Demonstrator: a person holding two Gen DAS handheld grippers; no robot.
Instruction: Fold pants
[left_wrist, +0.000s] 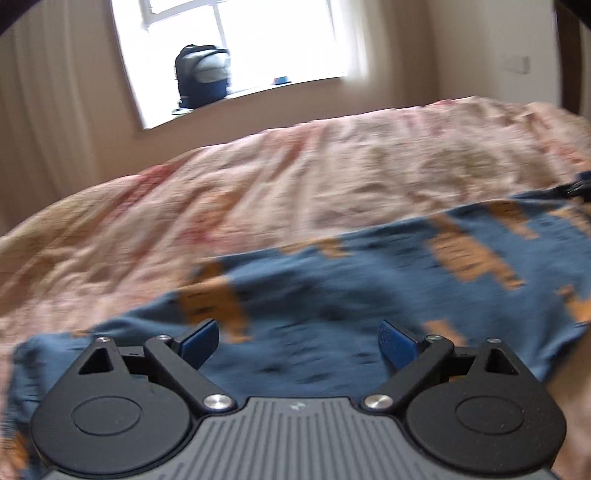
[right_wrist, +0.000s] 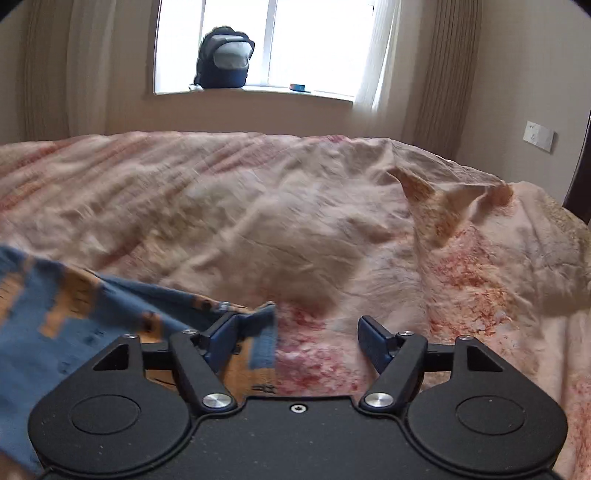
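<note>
Left wrist view shows the pants (left_wrist: 332, 288) lying flat on the bed (left_wrist: 258, 177) right under the wide-open, empty left tongs (left_wrist: 299, 343), stretching off to the right, while the right tongs (right_wrist: 317, 343), wide open and empty too, sit at the pants' right end.

The pants (left_wrist: 369, 280) are blue with orange blocky shapes and small dark marks. The bed cover (right_wrist: 332, 229) is pale pink and cream, with red speckled patches and faint reddish stripes. The left gripper (left_wrist: 298, 345) is black with blue pads and a grey ribbed body; the right gripper (right_wrist: 295, 341) is black with blue pads too. The backpack (right_wrist: 225, 59) is dark blue and grey. The curtains (right_wrist: 443, 74) are beige.
</note>
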